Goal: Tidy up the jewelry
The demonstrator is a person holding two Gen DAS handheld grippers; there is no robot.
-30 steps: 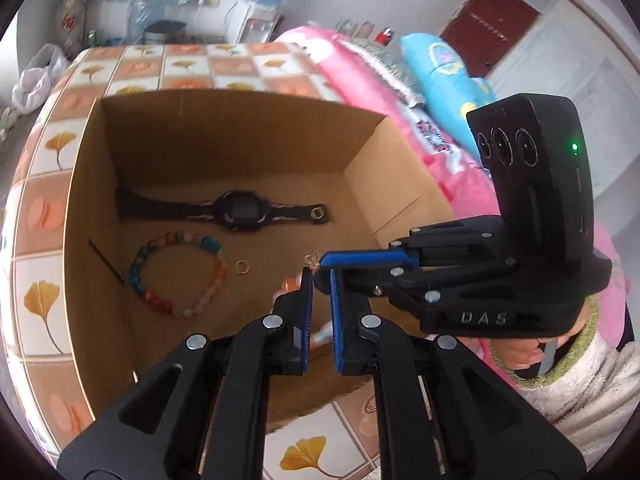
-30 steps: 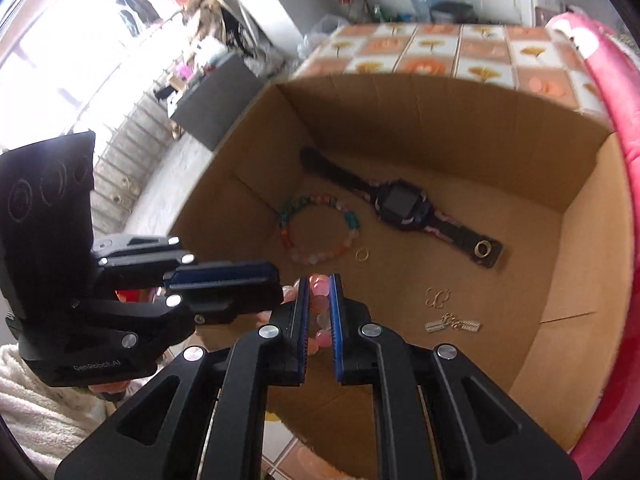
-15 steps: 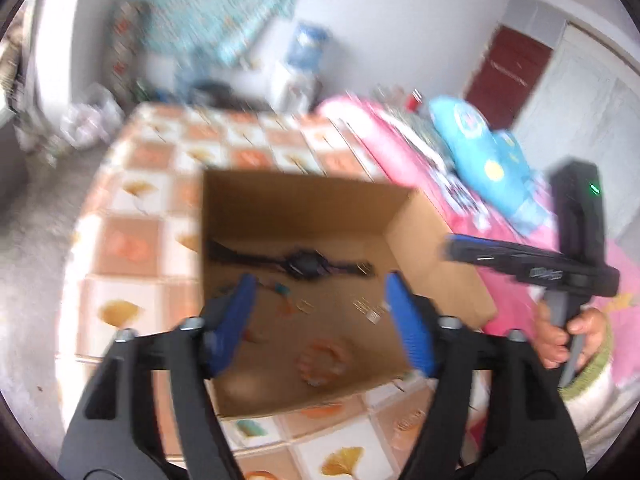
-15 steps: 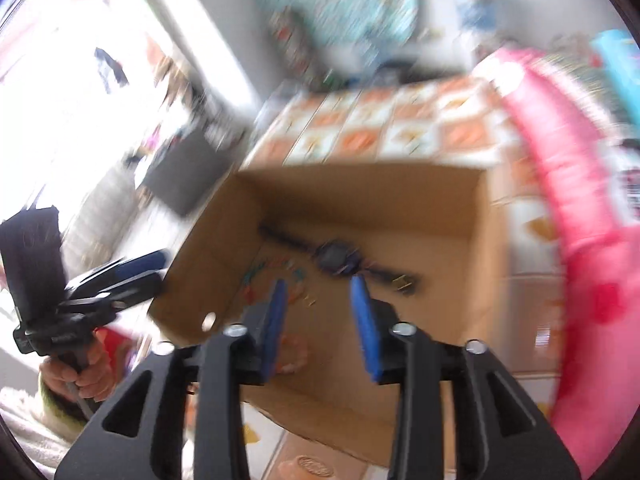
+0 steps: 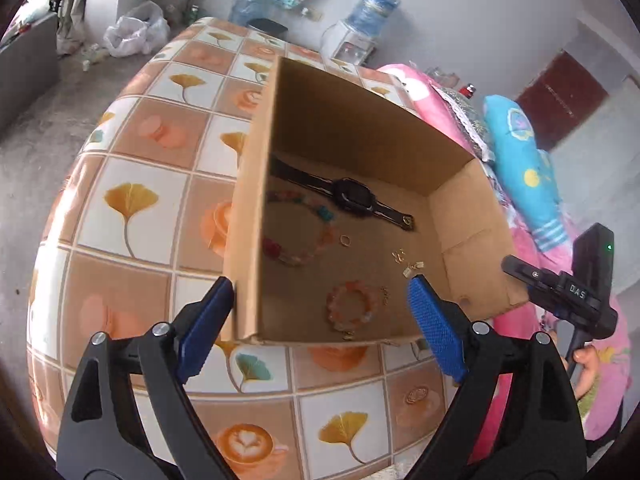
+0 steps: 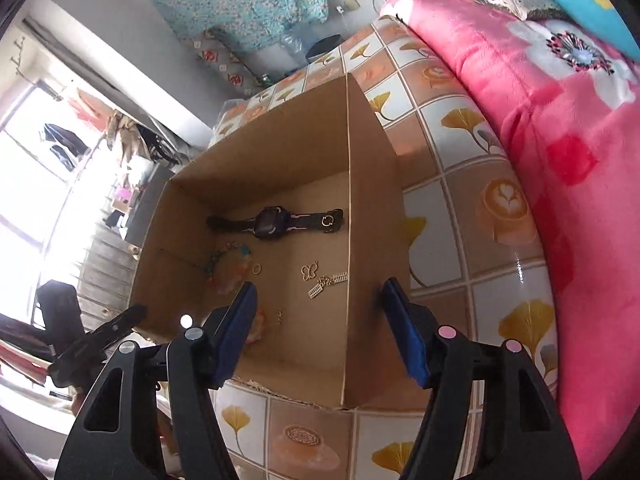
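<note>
An open cardboard box (image 5: 360, 128) (image 6: 280, 152) sits on the tiled table. Inside lie a black watch (image 5: 352, 196) (image 6: 274, 222), a multicoloured bead bracelet (image 5: 296, 236) (image 6: 224, 268), a pink bead bracelet (image 5: 352, 308) (image 6: 256, 320), a small gold ring (image 5: 345, 240) (image 6: 257, 268), a butterfly charm (image 6: 309, 271) and a gold clasp piece (image 6: 328, 283) (image 5: 414, 269). My left gripper (image 5: 320, 312) hovers over the box's near edge, its jaws opening and nothing between them. My right gripper (image 6: 320, 320) hangs above the box's near right corner, jaws opening, also holding nothing.
The table wears an orange and white ginkgo-leaf cloth (image 5: 160, 184) (image 6: 460, 208). A pink floral blanket (image 6: 540, 120) and a blue pillow (image 5: 524, 168) lie along the right side. A plastic bag (image 5: 136, 34) and a water dispenser (image 5: 360, 28) stand beyond the far end.
Both grippers have gone from shut to wide apart and pulled back out of the box. The pink bead bracelet, earlier between the right fingers, now lies on the box floor.
</note>
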